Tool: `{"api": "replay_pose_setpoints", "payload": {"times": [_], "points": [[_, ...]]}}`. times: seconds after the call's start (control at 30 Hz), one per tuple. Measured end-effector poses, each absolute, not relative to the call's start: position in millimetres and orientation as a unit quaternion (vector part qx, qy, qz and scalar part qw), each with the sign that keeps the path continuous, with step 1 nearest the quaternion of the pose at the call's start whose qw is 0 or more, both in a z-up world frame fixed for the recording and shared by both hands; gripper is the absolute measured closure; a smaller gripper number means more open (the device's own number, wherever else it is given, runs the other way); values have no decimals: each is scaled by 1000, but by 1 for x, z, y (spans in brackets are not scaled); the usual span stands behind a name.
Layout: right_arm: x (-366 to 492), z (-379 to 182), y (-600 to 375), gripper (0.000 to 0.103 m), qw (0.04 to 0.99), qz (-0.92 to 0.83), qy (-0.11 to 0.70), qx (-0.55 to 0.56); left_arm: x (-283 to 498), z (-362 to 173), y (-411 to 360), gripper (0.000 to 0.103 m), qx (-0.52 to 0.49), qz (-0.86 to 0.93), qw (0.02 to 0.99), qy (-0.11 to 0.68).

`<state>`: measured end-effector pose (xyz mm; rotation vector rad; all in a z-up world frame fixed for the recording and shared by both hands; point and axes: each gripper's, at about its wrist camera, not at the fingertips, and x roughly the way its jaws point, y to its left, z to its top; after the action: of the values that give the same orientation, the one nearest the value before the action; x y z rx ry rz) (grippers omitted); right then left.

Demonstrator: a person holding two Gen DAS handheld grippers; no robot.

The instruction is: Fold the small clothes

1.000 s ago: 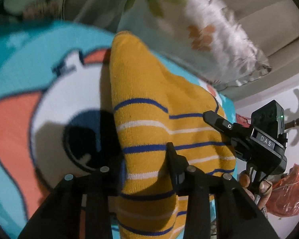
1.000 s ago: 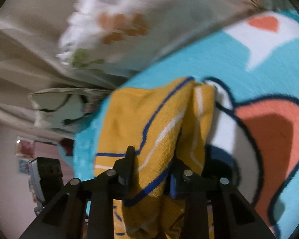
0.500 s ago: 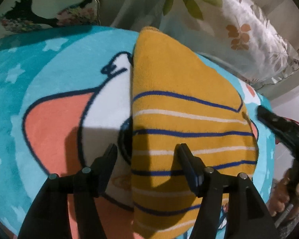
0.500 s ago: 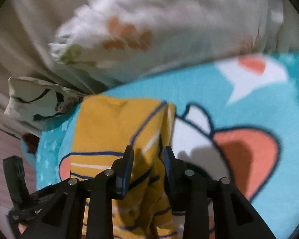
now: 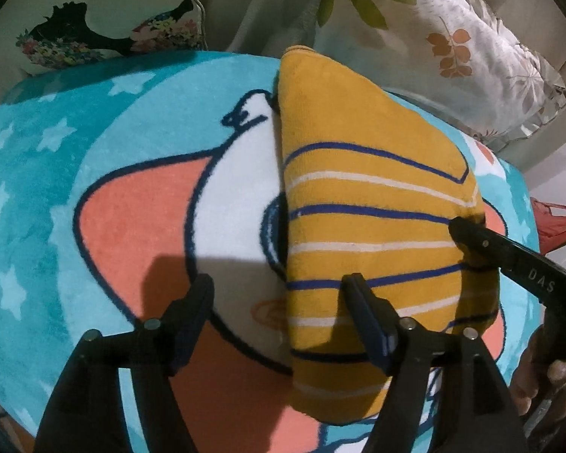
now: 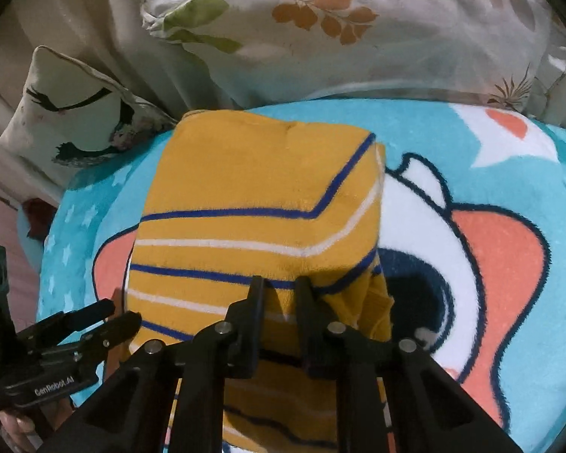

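A turquoise cartoon blanket (image 5: 56, 173) with white stars and a coral, white and navy figure fills most of both views and lies under both tongs. Beyond the tips of the tongs, a pale leaf-print pillow (image 6: 358, 30) lies along the far edge of the blanket, and a smaller cushion with a black silhouette print (image 5: 105, 19) sits beside it.

On the blanket lies the mustard-yellow garment (image 5: 358, 188) with navy and white stripes, folded over on itself into a compact block. In the left wrist view it lies ahead of and under the right-hand finger of the left gripper (image 5: 279, 317), reaching away toward the pillow. In the right wrist view it lies straight ahead of the right gripper (image 6: 279, 294) and runs back underneath it.

The left gripper stands wide open with nothing between its fingers; one finger hovers over the bare blanket, the other over the striped cloth. The right gripper is closed down to a narrow gap and pinches a raised fold of the yellow garment at its near right corner, where a loose layer droops beside the tips.

A red object (image 5: 551, 222) shows off the blanket's edge, behind the right gripper in the left wrist view.
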<state>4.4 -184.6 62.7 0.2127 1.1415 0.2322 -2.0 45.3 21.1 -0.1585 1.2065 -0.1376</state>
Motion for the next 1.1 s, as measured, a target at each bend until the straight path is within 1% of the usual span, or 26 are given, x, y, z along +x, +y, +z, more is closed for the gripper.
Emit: {"api": "replay_pose_setpoints", "payload": {"times": [0.07, 0.23, 0.4, 0.47, 0.53, 0.6, 0.67, 0.73, 0.8, 0.87, 0.97, 1.03, 1.1], "points": [[4, 62, -180, 87, 834, 102, 535, 86, -3, 21, 47, 31, -77, -67, 817, 567], [-1, 62, -177, 86, 847, 84, 517, 94, -8, 30, 47, 31, -63, -67, 825, 557], [-3, 65, -166, 85, 857, 71, 507, 54, -17, 43, 54, 31, -49, -65, 836, 543], [-4, 74, -164, 84, 855, 58, 512, 61, -20, 50, 61, 31, -45, -61, 841, 535], [-11, 89, -156, 84, 861, 68, 500, 62, -21, 55, 68, 31, -42, -54, 847, 527], [-20, 102, -137, 84, 871, 87, 483, 28, -22, 59, 75, 31, -38, -46, 850, 523], [-26, 102, -111, 84, 870, 106, 482, -10, -24, 63, 84, 31, -36, -37, 855, 516], [-27, 90, -94, 82, 861, 117, 494, -25, -24, 65, 90, 31, -35, -31, 858, 511], [-22, 70, -82, 75, 849, 110, 516, -39, -25, 66, 96, 31, -35, -26, 861, 507], [-19, 57, -74, 75, 844, 97, 524, -64, -26, 67, 101, 31, -39, -22, 862, 505], [-19, 72, -73, 75, 851, 91, 513, -66, -30, 70, 108, 31, -38, -15, 866, 498], [-22, 88, -85, 74, 869, 77, 487, -52, -33, 73, 111, 31, -34, -11, 870, 491], [-21, 98, -103, 72, 880, 47, 472, -37, -35, 76, 112, 31, -30, -5, 875, 482]]}}
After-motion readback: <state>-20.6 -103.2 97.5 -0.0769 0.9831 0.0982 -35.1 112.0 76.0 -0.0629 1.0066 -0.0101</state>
